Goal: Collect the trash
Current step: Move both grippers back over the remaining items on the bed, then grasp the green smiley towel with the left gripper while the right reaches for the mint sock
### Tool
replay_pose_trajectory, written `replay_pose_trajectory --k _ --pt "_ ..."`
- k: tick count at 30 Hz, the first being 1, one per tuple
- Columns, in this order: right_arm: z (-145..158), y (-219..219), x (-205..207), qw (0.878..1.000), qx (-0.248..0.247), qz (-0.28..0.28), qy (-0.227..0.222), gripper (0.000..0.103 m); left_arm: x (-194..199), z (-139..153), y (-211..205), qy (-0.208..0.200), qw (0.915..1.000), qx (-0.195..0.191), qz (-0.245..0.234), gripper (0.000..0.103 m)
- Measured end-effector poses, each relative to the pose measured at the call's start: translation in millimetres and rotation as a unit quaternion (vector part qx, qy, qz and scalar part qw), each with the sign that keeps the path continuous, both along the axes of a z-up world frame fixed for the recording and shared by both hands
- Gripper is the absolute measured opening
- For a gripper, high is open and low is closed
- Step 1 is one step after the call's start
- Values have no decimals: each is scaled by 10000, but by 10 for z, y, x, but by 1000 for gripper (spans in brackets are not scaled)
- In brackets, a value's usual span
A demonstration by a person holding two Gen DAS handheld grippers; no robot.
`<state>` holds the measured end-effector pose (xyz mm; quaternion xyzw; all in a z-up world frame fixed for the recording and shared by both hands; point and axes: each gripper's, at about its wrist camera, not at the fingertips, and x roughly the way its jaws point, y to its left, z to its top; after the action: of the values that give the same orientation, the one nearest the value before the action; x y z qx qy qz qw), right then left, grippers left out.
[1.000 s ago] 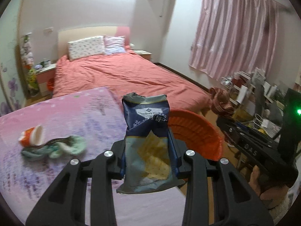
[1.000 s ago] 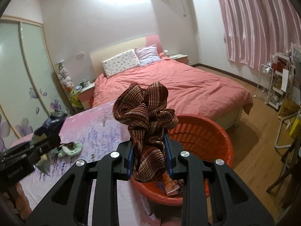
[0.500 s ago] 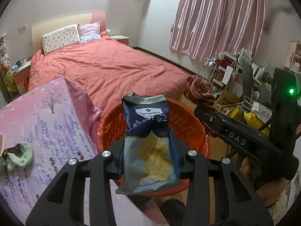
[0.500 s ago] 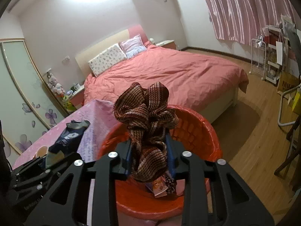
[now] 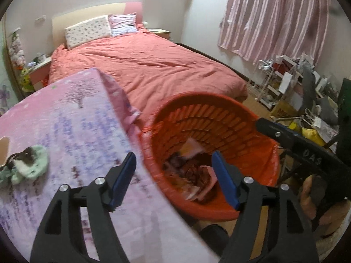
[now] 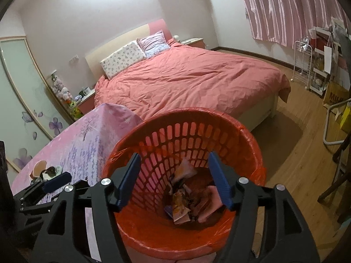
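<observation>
Stood at the drop-off step, by the look of it: both loads gone into the red basket (image 6: pixel 252 144), nothing left in either grip. Sat on the floor, that basket, just beside the pink-clothed worktop (image 5: pixel 65 118) and short of the bed (image 5: pixel 153 70), lined with a red bag and holding a loose heap of trash (image 6: pixel 188 199) at the bottom — wrappers, paper, something dark and crumpled, single pieces too jumbled to sort out. Hung over the basket's mouth, the right gripper (image 6: pixel 173 182), jaws just opened, wide apart and empty. Hovered over the worktop's edge and the basket's near rim, the left gripper (image 5: pixel 173 177), jaws likewise just opened, apart, nothing between them. Still out on the worktop: a pale green crumpled scrap (image 5: pixel 28 166) and a tipped paper cup (image 5: pixel 4 149) touching it. Called next, probably, for a swing back to those two.
</observation>
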<state>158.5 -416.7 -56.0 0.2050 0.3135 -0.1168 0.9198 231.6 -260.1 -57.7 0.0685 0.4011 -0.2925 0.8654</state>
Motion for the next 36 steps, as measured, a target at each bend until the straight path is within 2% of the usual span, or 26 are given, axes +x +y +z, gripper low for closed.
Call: replay_pose_trajectory --k 4,9,12,15,18,20,22,25,27,29,31,36 --pt "-9 113 24 9998 -75 150 90 64 -3 -14 343 -37 9994 152 293 77" --pt "-1 435 78 9986 -165 472 186 64 99 -59 962 -75 9949 378 937 80" --pt "9 698 135 9968 -253 727 231 64 166 -69 1408 -143 9887 494 1408 80" --pt "19 975 204 9939 -361 1010 267 64 256 -86 1900 -181 9782 645 1967 80" --pt "10 1232 273 9904 -450 1268 306 64 395 -92 2352 -85 9658 568 2529 78" --pt "-8 1369 320 9884 -483 1398 343 64 495 -99 2568 63 9600 381 2773 70" --pt "-27 1500 366 9865 -491 1516 380 64 610 -116 2741 248 9547 104 2962 69" --pt "-38 1686 417 9841 -519 1644 426 64 788 -186 2854 439 9505 -50 3076 60" --pt "-42 1804 470 9827 -533 1716 452 64 872 -232 2888 507 9504 -63 3067 46" --pt "-40 1912 505 9814 -566 1771 482 64 894 -255 2891 444 9519 -27 3033 26" --pt "-53 2010 547 9798 -601 1839 515 64 863 -256 2943 423 9553 -29 2927 20" --pt "-108 2254 647 9744 -638 2067 605 64 621 -237 3207 274 9605 298 2753 18"
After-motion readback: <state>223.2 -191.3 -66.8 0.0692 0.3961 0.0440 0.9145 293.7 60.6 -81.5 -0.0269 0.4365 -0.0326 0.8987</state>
